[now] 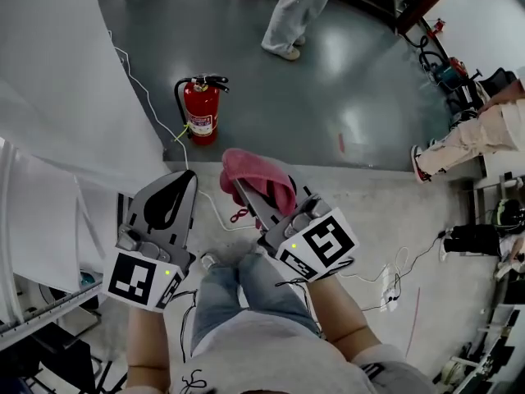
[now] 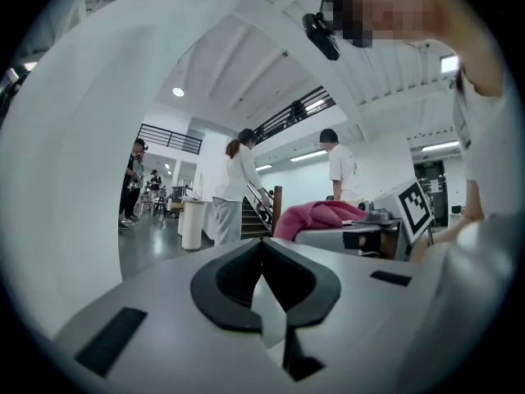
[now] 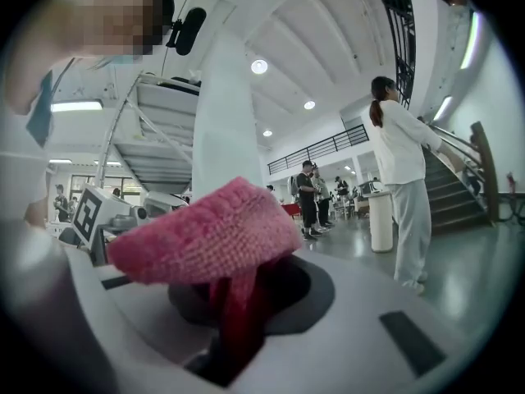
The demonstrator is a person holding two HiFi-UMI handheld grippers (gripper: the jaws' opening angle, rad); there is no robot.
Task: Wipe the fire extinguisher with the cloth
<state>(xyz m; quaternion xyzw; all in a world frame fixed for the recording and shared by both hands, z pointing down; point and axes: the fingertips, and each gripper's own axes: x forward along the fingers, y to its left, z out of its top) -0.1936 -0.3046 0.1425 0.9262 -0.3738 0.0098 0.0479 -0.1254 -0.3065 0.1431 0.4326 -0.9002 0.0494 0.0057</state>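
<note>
The left forearm [image 1: 148,347] and right forearm [image 1: 349,314] reach forward side by side. The left gripper [image 1: 186,179] has its jaws pressed together, empty. The right gripper [image 1: 248,194], angled toward it, is clamped on the cloth [image 1: 258,175].

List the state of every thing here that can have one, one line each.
fire extinguisher, upright on the floor, untouched.
cloth, bunched, pinched at one end, the rest flopped over.
right gripper, shut on the cloth.
left gripper, shut, nothing between the jaws.
</note>
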